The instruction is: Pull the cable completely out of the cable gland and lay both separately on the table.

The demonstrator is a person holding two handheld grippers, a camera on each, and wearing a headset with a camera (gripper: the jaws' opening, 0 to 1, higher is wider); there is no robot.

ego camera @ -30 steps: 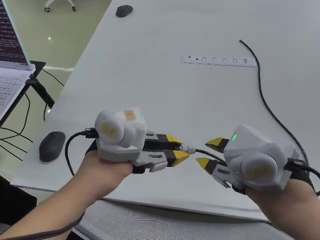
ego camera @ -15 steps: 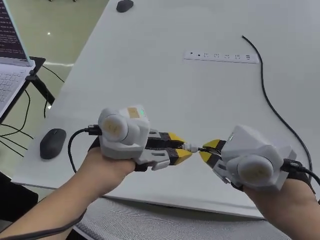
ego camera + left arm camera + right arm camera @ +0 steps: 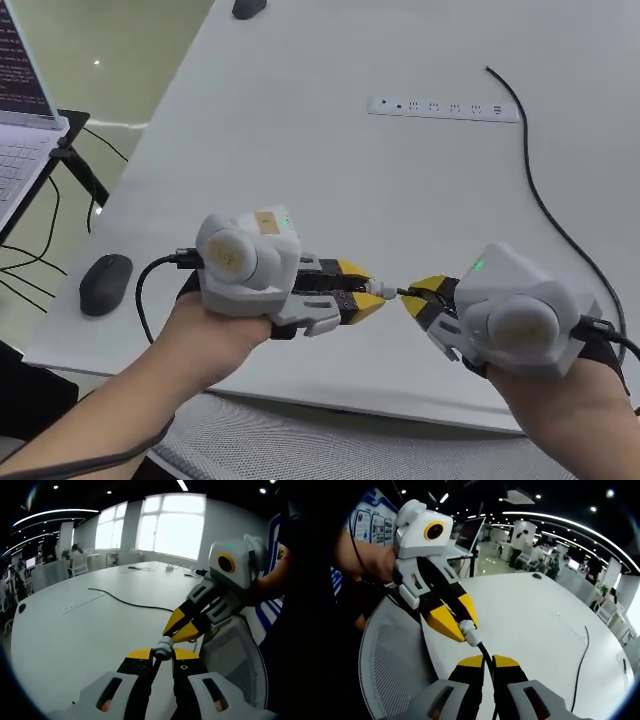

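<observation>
Left gripper: jaws pressed together on the white cable gland, which sticks out just beyond the yellow tips. In the left gripper view the cable gland sits pinched between the two tips of the left gripper.

Right gripper: jaws closed on the black cable, just beside the gland. In the right gripper view the cable passes between the yellow tips of the right gripper and runs up into the cable gland.

Position: both grippers point tip to tip, near each other, held above the near edge of the white table. A short stretch of cable bridges the gap between them. The cable enters the gland; the two parts are not separated and neither lies on the table.

Other items on the table: a white power strip at the far side, with a black cord curving from it toward the right edge. Off the table to the left: a dark mouse and an open laptop
</observation>
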